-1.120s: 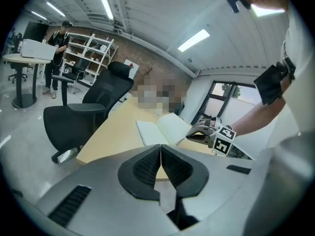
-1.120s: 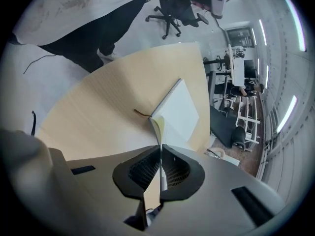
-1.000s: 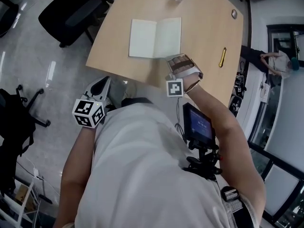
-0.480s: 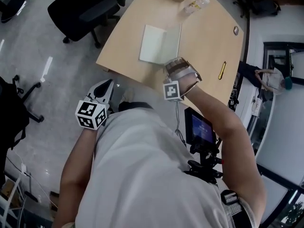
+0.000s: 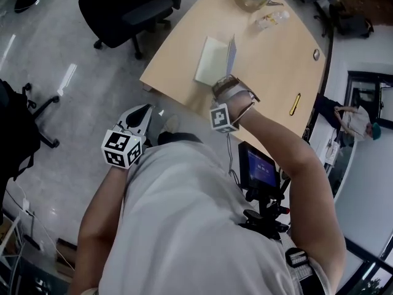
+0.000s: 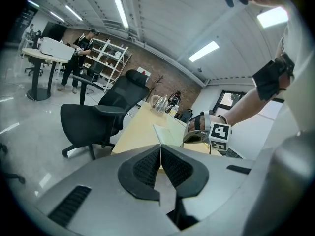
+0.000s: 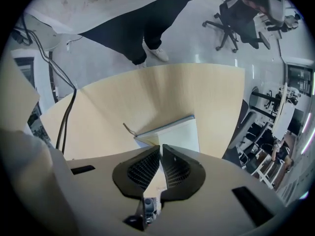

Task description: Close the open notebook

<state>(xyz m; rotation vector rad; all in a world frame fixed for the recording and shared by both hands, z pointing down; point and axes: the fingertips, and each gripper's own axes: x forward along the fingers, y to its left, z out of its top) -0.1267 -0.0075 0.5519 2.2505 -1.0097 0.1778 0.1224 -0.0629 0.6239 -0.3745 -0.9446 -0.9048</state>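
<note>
My right gripper point(image 5: 226, 82): fingers point(image 7: 141, 169) pinch the cream paper notebook's point(image 5: 212, 60) upright right leaf, 12 o'clock on the tan wooden counter point(image 5: 279, 54) | my left gripper point(image 5: 142, 110): fingers pressed together, empty, 8 o'clock of the right.

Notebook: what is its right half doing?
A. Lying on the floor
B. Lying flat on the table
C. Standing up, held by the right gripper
C: the right half of the notebook stands up off the table, and the right gripper is shut on its edge.
</note>
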